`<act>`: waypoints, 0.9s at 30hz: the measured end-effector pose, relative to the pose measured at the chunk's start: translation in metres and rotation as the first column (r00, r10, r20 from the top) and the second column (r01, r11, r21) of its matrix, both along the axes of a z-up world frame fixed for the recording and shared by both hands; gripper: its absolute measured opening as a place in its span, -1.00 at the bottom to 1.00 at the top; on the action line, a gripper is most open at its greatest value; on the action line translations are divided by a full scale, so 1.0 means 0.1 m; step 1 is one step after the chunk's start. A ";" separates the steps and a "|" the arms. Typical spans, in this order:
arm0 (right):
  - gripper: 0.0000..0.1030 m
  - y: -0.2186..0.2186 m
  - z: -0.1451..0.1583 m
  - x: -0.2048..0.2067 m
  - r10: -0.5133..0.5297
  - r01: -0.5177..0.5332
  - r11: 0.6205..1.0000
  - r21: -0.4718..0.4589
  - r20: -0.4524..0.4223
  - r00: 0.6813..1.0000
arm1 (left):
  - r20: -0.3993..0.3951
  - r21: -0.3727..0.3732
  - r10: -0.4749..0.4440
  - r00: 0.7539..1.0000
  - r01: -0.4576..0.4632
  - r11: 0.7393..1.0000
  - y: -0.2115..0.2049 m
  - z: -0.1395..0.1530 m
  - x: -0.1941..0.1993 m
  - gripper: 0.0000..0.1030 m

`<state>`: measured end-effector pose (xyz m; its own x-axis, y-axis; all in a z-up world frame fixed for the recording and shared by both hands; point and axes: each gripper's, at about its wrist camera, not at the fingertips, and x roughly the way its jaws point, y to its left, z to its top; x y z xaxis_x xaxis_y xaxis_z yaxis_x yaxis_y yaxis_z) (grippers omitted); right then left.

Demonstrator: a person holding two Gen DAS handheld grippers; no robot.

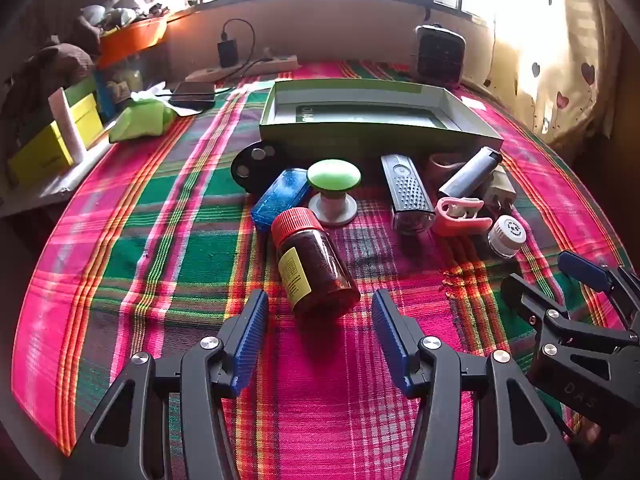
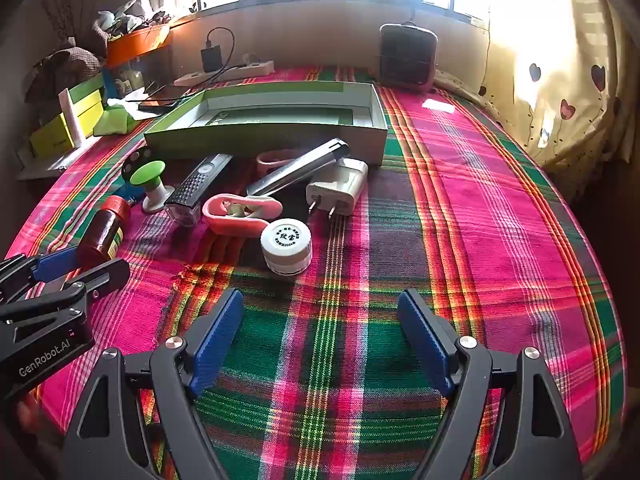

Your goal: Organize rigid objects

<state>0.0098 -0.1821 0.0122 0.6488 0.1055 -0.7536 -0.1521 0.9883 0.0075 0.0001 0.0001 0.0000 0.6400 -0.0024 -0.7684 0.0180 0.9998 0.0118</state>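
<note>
- Ten or so small hard items lie in a loose row on the pink-and-green plaid cloth (image 2: pixel 460 208), just in front of the shallow open green cardboard box (image 1: pixel 376 130), which looks like the place to gather them.
- Nearest the left gripper (image 1: pixel 320 312) is the brown plastic jar with a red ribbed cap and yellow label (image 1: pixel 316 264), lying on its side with its base toward the fingers. It is probably light, stiff and smooth, so it may roll; a hold across the middle of its barrel seems surest.
- The left gripper's blue pads stand wide apart, empty, with the jar's base just ahead of the gap and neither pad touching it.
- Nearest the right gripper (image 2: pixel 320 316) is the small white round pot with a printed lid (image 2: pixel 286 250), upright on the cloth. It looks light and rigid; squeezing its low side wall would suit.
- The right gripper's pads are also spread wide, holding nothing, with the pot well ahead of them.
- Beyond it, the pink plastic clip-shaped piece (image 2: pixel 240 214) and the white wall charger with bare metal prongs (image 2: pixel 340 188) lie side by side; take the charger by its flat body, not the prongs.
- The black ribbed bar-shaped torch (image 1: pixel 408 192) and the silver cylinder (image 1: pixel 472 172) are long, so grip mid-length.
- The green-topped knob on a white base (image 1: pixel 334 190) and the blue glittery case (image 1: pixel 280 198) sit touching beside the jar's cap.
</note>
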 end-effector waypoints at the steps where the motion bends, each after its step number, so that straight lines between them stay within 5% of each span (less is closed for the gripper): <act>1: 0.55 0.00 0.00 0.00 0.000 0.000 1.000 -0.008 0.001 1.000 | 0.001 -0.002 0.001 1.000 -0.001 1.000 0.00 0.00 0.00 0.02; 27: 0.55 0.00 0.00 0.00 0.001 -0.001 1.000 -0.007 0.005 1.000 | 0.017 0.002 0.009 1.000 -0.009 1.000 -0.01 0.01 -0.05 0.03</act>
<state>0.0097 -0.1817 0.0119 0.6521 0.1007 -0.7514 -0.1530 0.9882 -0.0004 -0.0046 -0.0012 0.0007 0.6532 0.0052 -0.7572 0.0086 0.9999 0.0142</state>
